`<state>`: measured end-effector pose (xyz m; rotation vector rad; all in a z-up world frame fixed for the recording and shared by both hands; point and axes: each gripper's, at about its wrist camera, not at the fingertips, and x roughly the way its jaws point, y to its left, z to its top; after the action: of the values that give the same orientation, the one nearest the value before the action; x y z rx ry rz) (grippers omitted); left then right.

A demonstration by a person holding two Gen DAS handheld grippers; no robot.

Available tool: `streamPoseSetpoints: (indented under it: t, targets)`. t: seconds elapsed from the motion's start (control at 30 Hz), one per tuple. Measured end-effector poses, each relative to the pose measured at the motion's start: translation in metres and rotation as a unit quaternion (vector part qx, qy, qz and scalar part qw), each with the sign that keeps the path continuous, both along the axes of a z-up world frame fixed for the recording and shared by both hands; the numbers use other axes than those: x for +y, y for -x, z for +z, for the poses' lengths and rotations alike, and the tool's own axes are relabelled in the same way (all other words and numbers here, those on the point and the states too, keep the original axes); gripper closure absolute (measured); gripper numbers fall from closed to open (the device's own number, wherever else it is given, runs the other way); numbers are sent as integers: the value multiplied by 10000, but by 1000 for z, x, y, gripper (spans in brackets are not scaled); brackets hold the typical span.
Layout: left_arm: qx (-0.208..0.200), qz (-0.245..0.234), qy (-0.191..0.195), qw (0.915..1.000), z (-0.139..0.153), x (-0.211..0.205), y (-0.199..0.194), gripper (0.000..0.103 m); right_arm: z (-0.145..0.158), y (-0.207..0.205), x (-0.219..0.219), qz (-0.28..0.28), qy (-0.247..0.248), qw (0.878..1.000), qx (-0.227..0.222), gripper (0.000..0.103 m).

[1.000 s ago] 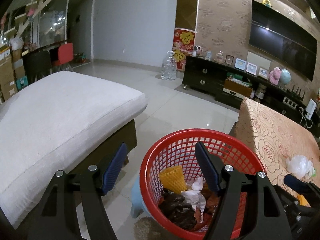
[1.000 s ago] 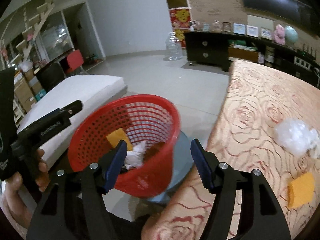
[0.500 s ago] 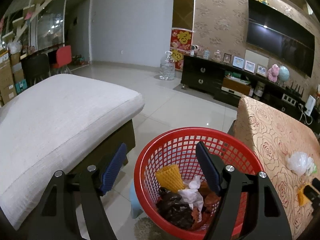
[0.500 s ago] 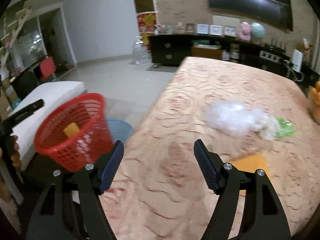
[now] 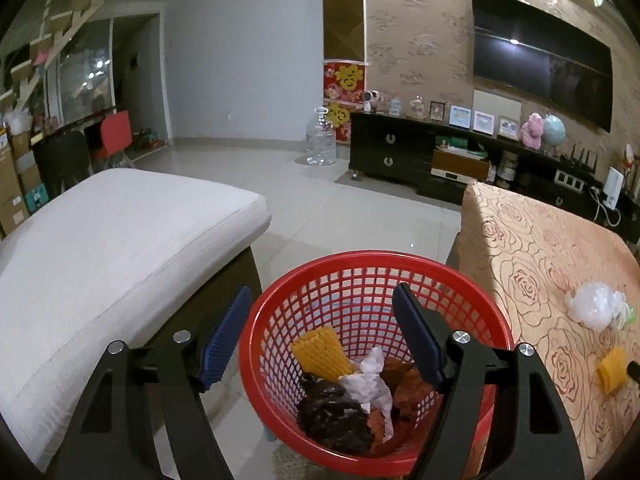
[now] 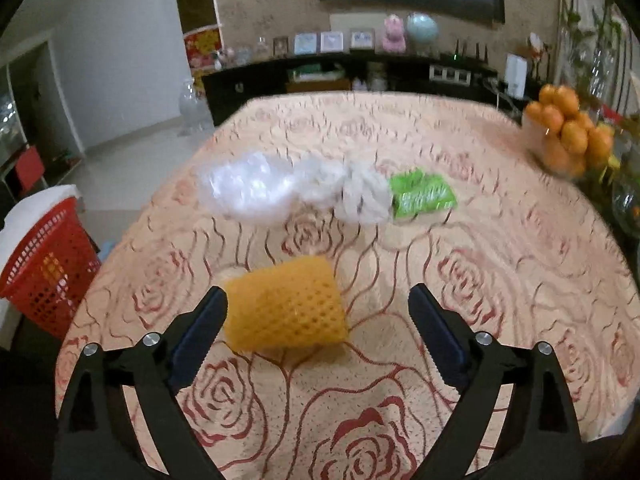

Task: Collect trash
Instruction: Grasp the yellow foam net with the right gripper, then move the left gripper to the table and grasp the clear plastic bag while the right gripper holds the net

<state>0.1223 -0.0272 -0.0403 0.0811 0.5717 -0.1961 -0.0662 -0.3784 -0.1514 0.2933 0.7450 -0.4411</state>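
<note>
Two grippers are in view, one per wrist camera. Nearest in the right wrist view, the right gripper (image 6: 316, 312) points down at the rose-patterned tablecloth (image 6: 500, 264); its jaws have just been opening and now stand wide apart. Between them, toward the left finger, lies a yellow foam mesh fruit sleeve (image 6: 284, 308) flat on the cloth. Its left edge is just beside the left pad, but motion blur hides whether they touch; the right pad is well clear of it, so nothing is gripped. Beyond the sleeve lie a crumpled clear plastic bag (image 6: 248, 190), a wad of white tissue (image 6: 362, 196) touching it, and a green wrapper (image 6: 424, 196) at the tissue's right. Farther right, near the table's edge, stands a bowl of oranges (image 6: 568, 136).

In the left wrist view, the left gripper (image 5: 320, 332) hangs with its jaws moderately open and empty over the red plastic mesh basket (image 5: 372, 264). The near-left rim shows between the pads, touching neither. Inside the basket lie another yellow mesh sleeve (image 5: 320, 350), white crumpled paper (image 5: 370, 382), a dark crumpled bag (image 5: 334, 416) and brown scraps (image 5: 404, 380). Left of the basket is a white cushioned bench (image 5: 120, 240).
</note>
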Motion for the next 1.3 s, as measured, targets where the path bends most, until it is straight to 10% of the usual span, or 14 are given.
streamPoseSetpoints:
  t: [0.47,0.83,1.3]
  targets:
    - [21,-77,-54,10000,-1,-5,2,32,-24,-34,11,321,169,9986,381,14]
    - [13,-127,-136,9998,-2,-10,4,32,-21,-24,0,215,81,9993,311,48]
    - [-199,-429,-306,9984,-1,-31,17,32,5,10,-14,-147,239,9996,-21,48]
